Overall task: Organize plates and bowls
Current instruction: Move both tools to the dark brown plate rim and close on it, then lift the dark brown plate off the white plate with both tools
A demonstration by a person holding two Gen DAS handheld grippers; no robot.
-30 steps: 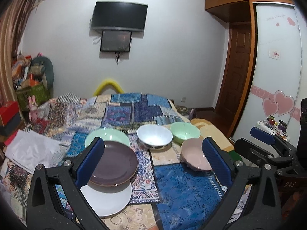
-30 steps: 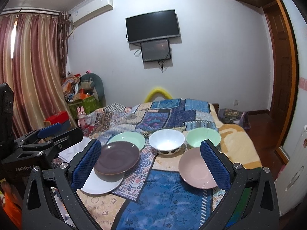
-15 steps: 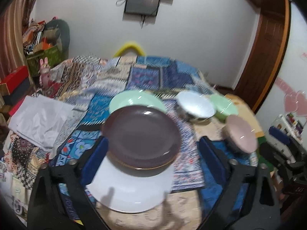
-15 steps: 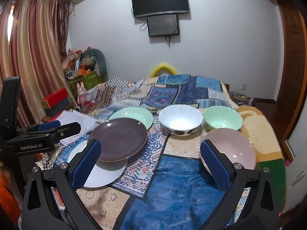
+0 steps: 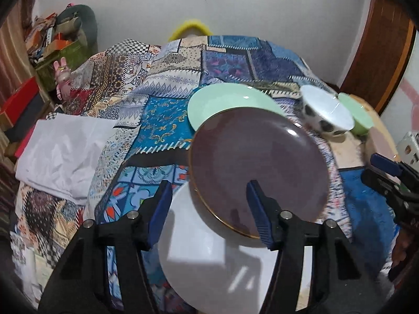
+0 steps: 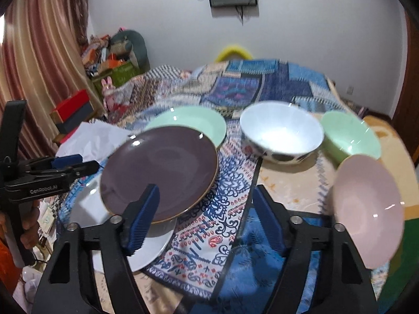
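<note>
On the patchwork bedspread (image 5: 162,125) a dark purple plate (image 5: 259,167) rests partly on a white plate (image 5: 222,256) and overlaps a mint green plate (image 5: 230,99). Behind them are a white bowl with black spots (image 6: 281,136) and a green bowl (image 6: 351,136); a pink plate (image 6: 366,209) lies to the right. My left gripper (image 5: 209,209) hovers over the purple plate's near edge, its jaws closing with no pad pressing on anything. My right gripper (image 6: 204,217) hangs over the patterned cloth between the purple and pink plates, its jaws closing on nothing.
A crumpled white sheet (image 5: 65,154) lies at the bed's left side, with a red box (image 5: 21,99) and piled clutter (image 6: 115,57) beyond it. A wooden door (image 5: 382,52) stands at the right. In the right wrist view the left gripper (image 6: 47,175) is at the left.
Both grippers have dropped toward the bed and tipped downward, so the dishes loom larger. The jaws of both have narrowed. The left one has come in over the purple plate.
</note>
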